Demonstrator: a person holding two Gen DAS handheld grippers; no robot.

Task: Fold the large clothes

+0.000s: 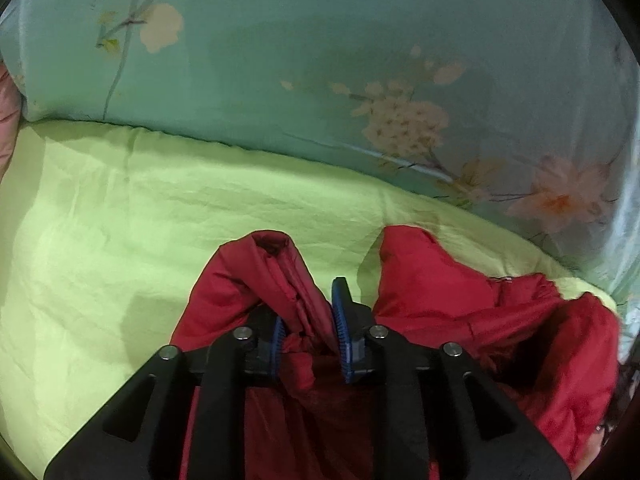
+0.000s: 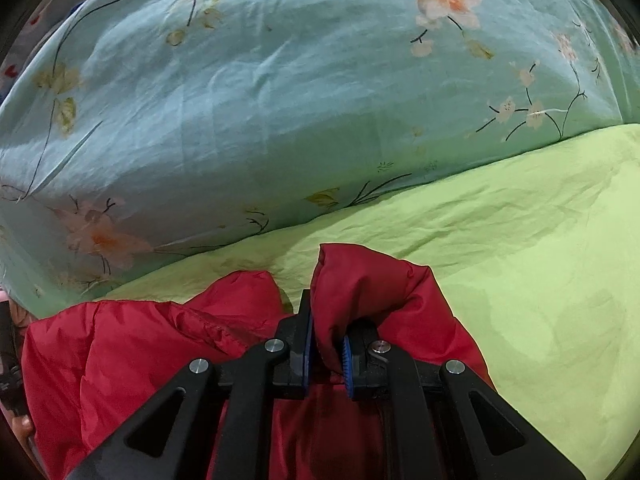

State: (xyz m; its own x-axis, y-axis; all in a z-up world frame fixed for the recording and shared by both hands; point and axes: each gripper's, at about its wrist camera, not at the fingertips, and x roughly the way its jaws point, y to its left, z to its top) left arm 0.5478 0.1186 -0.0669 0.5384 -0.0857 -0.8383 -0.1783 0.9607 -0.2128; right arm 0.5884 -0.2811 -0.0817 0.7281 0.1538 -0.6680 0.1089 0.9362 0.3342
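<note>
Now both tongs grip the red padded jacket (image 1: 440, 296), which hangs bunched over the near part of the lime-green sheet (image 1: 120, 220). Left gripper (image 1: 310, 336) is clenched on a gathered fold of it; right gripper (image 2: 326, 354) is clamped on another puffy fold. Beyond, on the far side, lies a teal floral quilt (image 2: 240, 100).

Deep red puffy quilted jacket (image 1: 460, 300) sits against a plain lime-green cotton bedsheet (image 1: 120, 220). Behind it, a pale teal satin quilt (image 2: 240, 100) carries peach-pink blossoms on thin dark stems, and the black-framed grippers show 2 ribbed blue pads (image 1: 342, 336).
</note>
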